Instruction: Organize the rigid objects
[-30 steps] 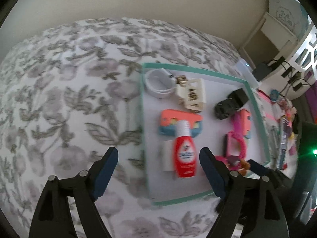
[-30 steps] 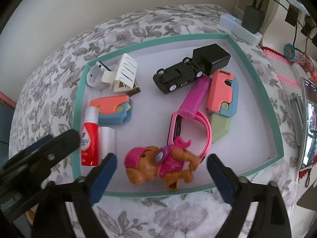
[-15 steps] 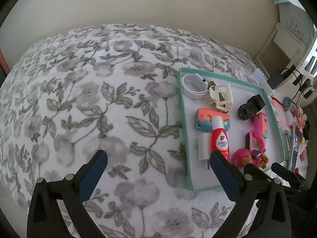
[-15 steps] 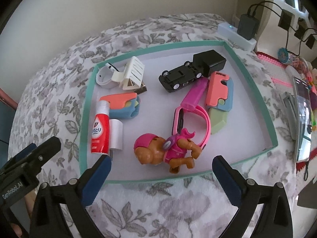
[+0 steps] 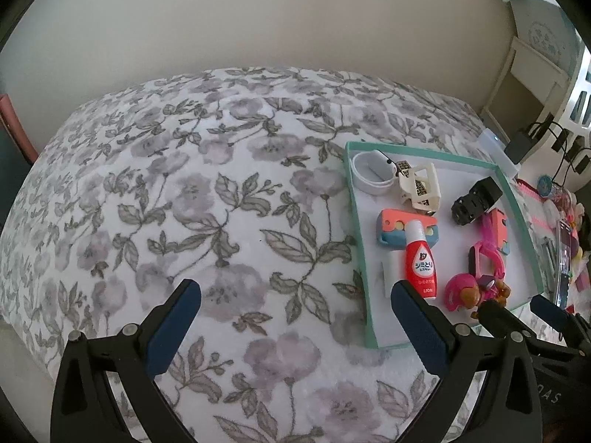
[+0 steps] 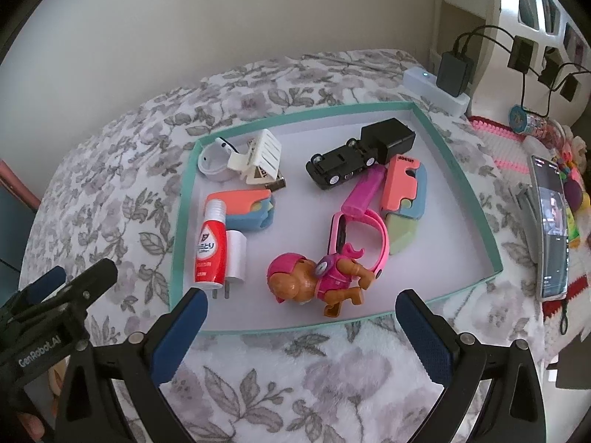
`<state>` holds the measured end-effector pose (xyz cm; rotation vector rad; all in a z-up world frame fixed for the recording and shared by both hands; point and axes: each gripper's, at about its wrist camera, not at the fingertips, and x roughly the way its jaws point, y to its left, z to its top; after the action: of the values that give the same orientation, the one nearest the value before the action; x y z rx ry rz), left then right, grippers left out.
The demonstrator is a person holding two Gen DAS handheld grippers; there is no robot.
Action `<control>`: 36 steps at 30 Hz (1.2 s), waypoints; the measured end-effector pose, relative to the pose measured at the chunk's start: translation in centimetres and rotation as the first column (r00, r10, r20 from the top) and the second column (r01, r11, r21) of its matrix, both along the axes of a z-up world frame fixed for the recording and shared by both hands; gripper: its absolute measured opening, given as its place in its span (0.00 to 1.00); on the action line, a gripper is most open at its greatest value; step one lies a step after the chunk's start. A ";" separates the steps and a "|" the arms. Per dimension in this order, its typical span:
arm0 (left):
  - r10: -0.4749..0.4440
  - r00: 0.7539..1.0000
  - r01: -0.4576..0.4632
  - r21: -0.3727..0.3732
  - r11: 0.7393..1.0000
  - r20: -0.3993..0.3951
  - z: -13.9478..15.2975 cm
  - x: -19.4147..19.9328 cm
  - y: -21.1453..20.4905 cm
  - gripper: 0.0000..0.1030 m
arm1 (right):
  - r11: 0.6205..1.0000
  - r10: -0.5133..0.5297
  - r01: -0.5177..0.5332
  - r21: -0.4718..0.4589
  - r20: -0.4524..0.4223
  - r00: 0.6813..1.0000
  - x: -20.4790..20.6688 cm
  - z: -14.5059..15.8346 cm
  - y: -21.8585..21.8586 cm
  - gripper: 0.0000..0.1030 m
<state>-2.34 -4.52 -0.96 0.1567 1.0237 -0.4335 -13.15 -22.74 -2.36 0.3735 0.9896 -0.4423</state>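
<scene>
A teal-rimmed tray (image 5: pixel 356 221) (image 6: pixel 177 243) lies on the floral cover. It holds a red bottle (image 5: pixel 421 264) (image 6: pixel 210 254), a white plug (image 6: pixel 236 258), a toy puppy (image 6: pixel 306 284), a pink watch (image 6: pixel 369 236), a black toy car (image 6: pixel 343 164), two orange-and-blue blocks (image 6: pixel 243 208), a white clip (image 6: pixel 258 155) and a white round case (image 6: pixel 214 160). My left gripper (image 5: pixel 293 295) hangs open over bare cover, left of the tray. My right gripper (image 6: pixel 301 301) stands open above the tray's near rim, the puppy just beyond it. Neither holds anything.
The floral cover (image 5: pixel 184 203) spreads wide to the left of the tray. Right of the tray lie a phone (image 6: pixel 552 229) and small colourful toys. A white power strip (image 6: pixel 436 88) with black chargers sits behind the tray, and a plain wall stands behind.
My left gripper opened wider and drew left off the red bottle and tray to the bare cover. My right gripper pulled back and up, so the puppy is no longer between its fingers.
</scene>
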 end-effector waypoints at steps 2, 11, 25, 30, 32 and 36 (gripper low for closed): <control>0.009 1.000 -0.009 0.000 1.000 0.003 0.1 0.0 0.2 0.99 | 1.000 -0.003 0.003 -0.006 0.009 1.000 -0.1 0.2 0.1 1.00; 0.041 0.999 -0.041 0.045 0.998 -0.002 -0.1 0.0 0.5 0.99 | 1.000 -0.009 0.010 -0.011 0.030 1.000 -0.4 0.8 0.4 1.00; 0.025 1.000 -0.024 0.059 0.998 -0.014 -0.3 -0.2 0.3 0.99 | 1.000 -0.015 0.016 -0.009 0.036 0.999 -0.7 0.9 0.4 1.00; 0.035 0.999 -0.034 0.059 0.998 -0.006 -0.2 -0.2 0.4 0.99 | 1.000 -0.015 0.016 -0.008 0.035 0.999 -0.6 0.9 0.3 1.00; 0.042 0.999 -0.042 0.056 0.998 -0.007 -0.1 -0.1 0.6 0.99 | 1.000 -0.015 0.015 -0.008 0.035 0.999 -0.6 0.8 0.3 1.00; 0.051 0.999 -0.051 0.058 0.997 0.002 -0.1 -0.1 0.5 0.99 | 1.000 -0.014 0.014 -0.009 0.034 0.999 -0.6 0.8 0.3 1.00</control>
<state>-2.41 -4.00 -1.02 0.1825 1.0382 -0.3577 -13.80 -22.42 -1.52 0.3789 0.9519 -0.4514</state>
